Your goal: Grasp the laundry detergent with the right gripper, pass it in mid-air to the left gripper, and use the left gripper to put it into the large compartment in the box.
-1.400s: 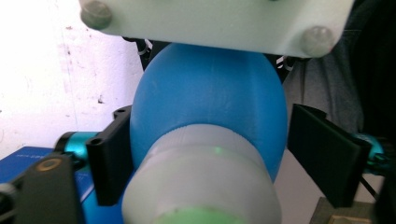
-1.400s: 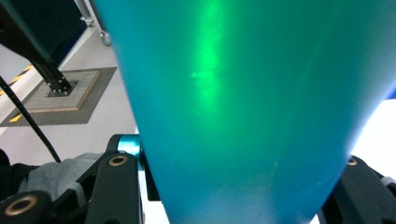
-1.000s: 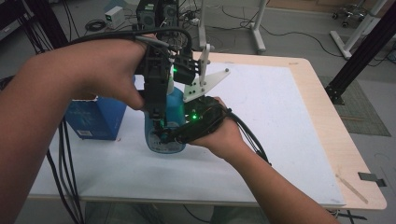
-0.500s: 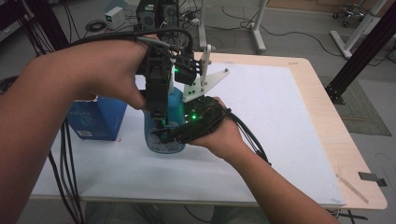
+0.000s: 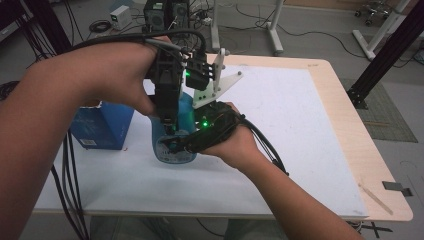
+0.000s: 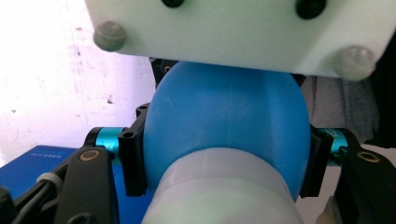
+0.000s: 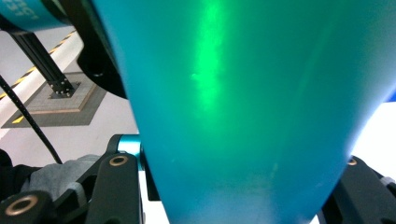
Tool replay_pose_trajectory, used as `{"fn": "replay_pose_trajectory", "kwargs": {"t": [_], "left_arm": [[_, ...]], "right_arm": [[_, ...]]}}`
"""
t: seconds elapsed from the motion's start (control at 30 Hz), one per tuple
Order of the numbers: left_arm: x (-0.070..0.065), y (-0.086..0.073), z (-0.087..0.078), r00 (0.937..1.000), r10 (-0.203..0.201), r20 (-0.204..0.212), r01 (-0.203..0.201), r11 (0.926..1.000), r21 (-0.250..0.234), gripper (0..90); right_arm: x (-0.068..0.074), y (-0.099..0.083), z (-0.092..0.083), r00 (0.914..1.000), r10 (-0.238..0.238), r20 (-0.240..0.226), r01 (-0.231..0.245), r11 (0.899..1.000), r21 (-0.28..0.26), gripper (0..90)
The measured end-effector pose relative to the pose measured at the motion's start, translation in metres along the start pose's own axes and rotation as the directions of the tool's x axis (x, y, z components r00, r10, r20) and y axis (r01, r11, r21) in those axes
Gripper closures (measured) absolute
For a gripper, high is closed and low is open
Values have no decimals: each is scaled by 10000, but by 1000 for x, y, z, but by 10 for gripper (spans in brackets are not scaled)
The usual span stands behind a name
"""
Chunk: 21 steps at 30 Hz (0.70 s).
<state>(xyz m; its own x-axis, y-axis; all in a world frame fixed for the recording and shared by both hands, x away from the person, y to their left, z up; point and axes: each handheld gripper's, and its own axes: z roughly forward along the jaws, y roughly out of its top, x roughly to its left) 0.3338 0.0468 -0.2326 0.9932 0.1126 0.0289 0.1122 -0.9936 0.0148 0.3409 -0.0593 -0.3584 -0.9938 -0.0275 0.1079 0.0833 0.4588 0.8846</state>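
Observation:
A translucent blue bottle (image 5: 175, 150) with a white cap (image 6: 219, 191) stands upright on the white table top (image 5: 280, 125). My left gripper (image 5: 168, 122) comes down from above, and its jaws are shut on the bottle's rounded blue shoulder (image 6: 224, 116) just past the cap. My right gripper (image 5: 176, 145) reaches in from the right and is shut on the bottle's lower body (image 7: 243, 107), which bulges between its jaws. A green light glows on each gripper. The right gripper's pale three-cornered plate (image 5: 215, 85) sticks up behind the bottle.
A dark blue box (image 5: 102, 125) stands on the table just left of the bottle. Black cables (image 5: 67, 165) hang off the table's left edge. A wooden strip (image 5: 375, 197) lies near the front right corner. Stands and equipment crowd the floor beyond the table.

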Motion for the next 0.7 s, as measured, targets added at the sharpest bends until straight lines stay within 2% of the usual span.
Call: {"fn": "replay_pose_trajectory", "kwargs": {"t": [0.1, 0.33, 0.4, 0.5, 0.6, 0.7], "left_arm": [[-1, -1, -2, 9999, 117, 108, -116, 9999, -49, 379], [-5, -2, -7, 9998, 22, 173, -21, 10000, -73, 384], [-5, -2, -9, 9996, 171, 231, -168, 9997, -160, 384], [-6, -4, -11, 9994, 133, 305, -123, 9994, -329, 384], [-5, -7, -14, 9997, 26, 225, -18, 9993, -368, 383], [-3, -11, -16, 9997, -127, 211, 133, 9995, -287, 383]], "right_arm": [[1, 0, 0, 9999, -135, -24, 135, 9999, -23, 459], [4, 1, -1, 9992, -398, -79, 397, 9990, -199, 449], [5, 1, -3, 9988, -497, -38, 496, 9986, -178, 437], [7, 3, -8, 9977, -627, -273, 623, 9979, -160, 359], [9, 2, -14, 9976, -665, -212, 674, 9967, 448, 233], [7, -3, -27, 9987, -497, 101, 487, 9958, 777, 196]]}}
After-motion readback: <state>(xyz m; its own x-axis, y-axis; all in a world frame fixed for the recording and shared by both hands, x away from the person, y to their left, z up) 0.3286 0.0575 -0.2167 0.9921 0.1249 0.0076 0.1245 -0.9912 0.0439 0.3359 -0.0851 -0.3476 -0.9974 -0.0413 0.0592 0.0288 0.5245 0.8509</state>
